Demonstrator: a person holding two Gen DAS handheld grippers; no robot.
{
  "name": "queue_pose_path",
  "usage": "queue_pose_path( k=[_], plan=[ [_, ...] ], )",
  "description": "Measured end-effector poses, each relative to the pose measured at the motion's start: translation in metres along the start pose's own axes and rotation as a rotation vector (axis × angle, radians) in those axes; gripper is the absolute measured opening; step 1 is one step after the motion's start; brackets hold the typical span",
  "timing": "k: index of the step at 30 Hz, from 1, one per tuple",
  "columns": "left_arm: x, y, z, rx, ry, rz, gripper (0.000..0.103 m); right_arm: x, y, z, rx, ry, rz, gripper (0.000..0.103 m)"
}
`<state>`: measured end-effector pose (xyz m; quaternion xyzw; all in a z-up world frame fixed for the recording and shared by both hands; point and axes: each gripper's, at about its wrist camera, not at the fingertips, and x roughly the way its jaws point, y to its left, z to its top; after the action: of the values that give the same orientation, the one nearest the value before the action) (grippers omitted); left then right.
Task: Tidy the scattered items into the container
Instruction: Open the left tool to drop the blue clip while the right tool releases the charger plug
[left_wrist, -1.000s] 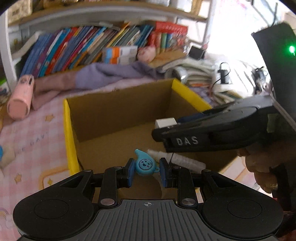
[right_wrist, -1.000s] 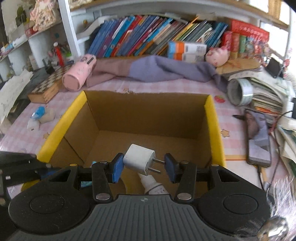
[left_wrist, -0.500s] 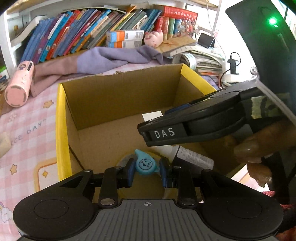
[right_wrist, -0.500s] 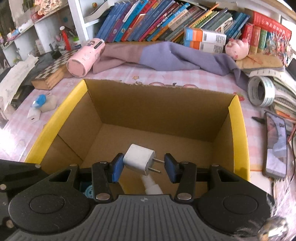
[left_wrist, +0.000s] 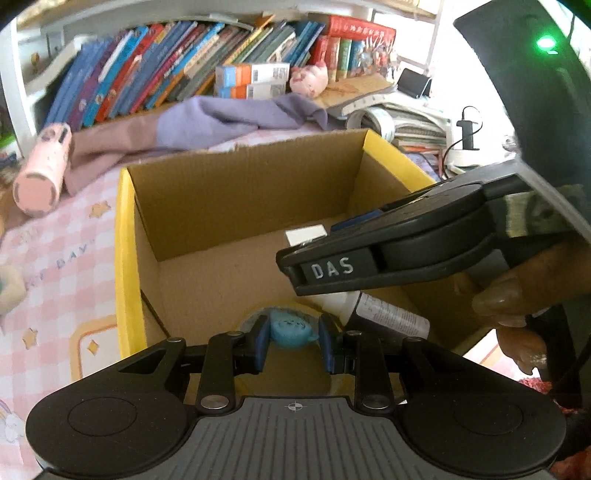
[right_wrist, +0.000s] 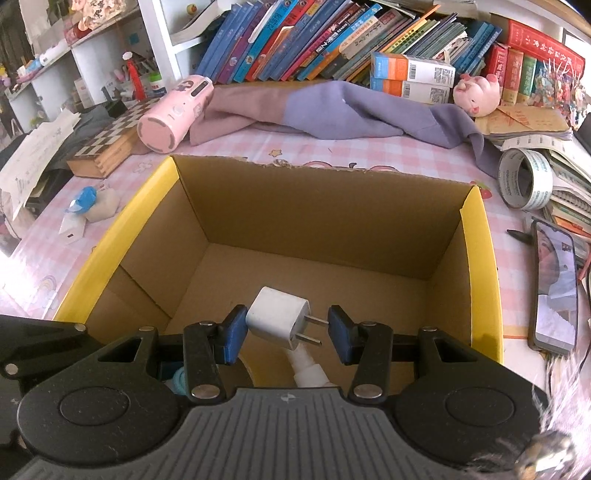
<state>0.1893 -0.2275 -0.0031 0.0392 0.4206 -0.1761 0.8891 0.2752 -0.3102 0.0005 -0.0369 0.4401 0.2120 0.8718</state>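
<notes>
A yellow-rimmed cardboard box (left_wrist: 125, 236) (right_wrist: 480, 258) stands on the pink checked tabletop. My left gripper (left_wrist: 291, 341) is over the box's near end; its jaws stand a little wider than the small blue toy (left_wrist: 290, 332) between them, which looks blurred. A white bottle (left_wrist: 388, 315) lies on the box floor. My right gripper (right_wrist: 286, 332) hangs over the box with its jaws parted around a white plug adapter (right_wrist: 277, 319), whose prongs point right; it shows in the left wrist view (left_wrist: 306, 234) too. The bottle's white tip (right_wrist: 304, 363) is below it.
Left of the box lie a white charger (right_wrist: 70, 230), a blue-and-cream toy (right_wrist: 92, 203), a pink bottle (right_wrist: 173, 114) and a chessboard box (right_wrist: 107, 144). A purple cloth (right_wrist: 332, 107) lies behind. A tape roll (right_wrist: 524, 177) and phone (right_wrist: 554, 291) sit right.
Both grippers have moved further over the box. The left jaws have spread and the blue toy has dropped slightly. The right jaws have widened around the plug adapter.
</notes>
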Motion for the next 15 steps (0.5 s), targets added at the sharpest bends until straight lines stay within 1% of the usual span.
queue_pose_path(
  k=[4,7,10,12,15],
  plan=[
    [-0.005,-0.004,-0.001,0.022,-0.026,0.016,0.029,-0.001,0.002,-0.001,-0.009,-0.007,0.001,0.045],
    [-0.006,-0.004,0.000,0.019,-0.030,0.026,0.032,-0.001,0.000,0.000,-0.004,-0.009,0.003,0.045],
    [-0.009,-0.006,0.000,0.026,-0.041,0.048,0.040,-0.001,-0.001,0.000,0.000,-0.010,0.004,0.045],
    [-0.011,-0.008,-0.001,0.038,-0.051,0.048,0.052,-0.002,-0.001,0.000,0.000,-0.010,0.003,0.045],
    [-0.017,-0.015,-0.004,0.078,-0.075,0.058,0.060,-0.002,-0.001,0.000,0.001,-0.010,0.004,0.045]
  ],
)
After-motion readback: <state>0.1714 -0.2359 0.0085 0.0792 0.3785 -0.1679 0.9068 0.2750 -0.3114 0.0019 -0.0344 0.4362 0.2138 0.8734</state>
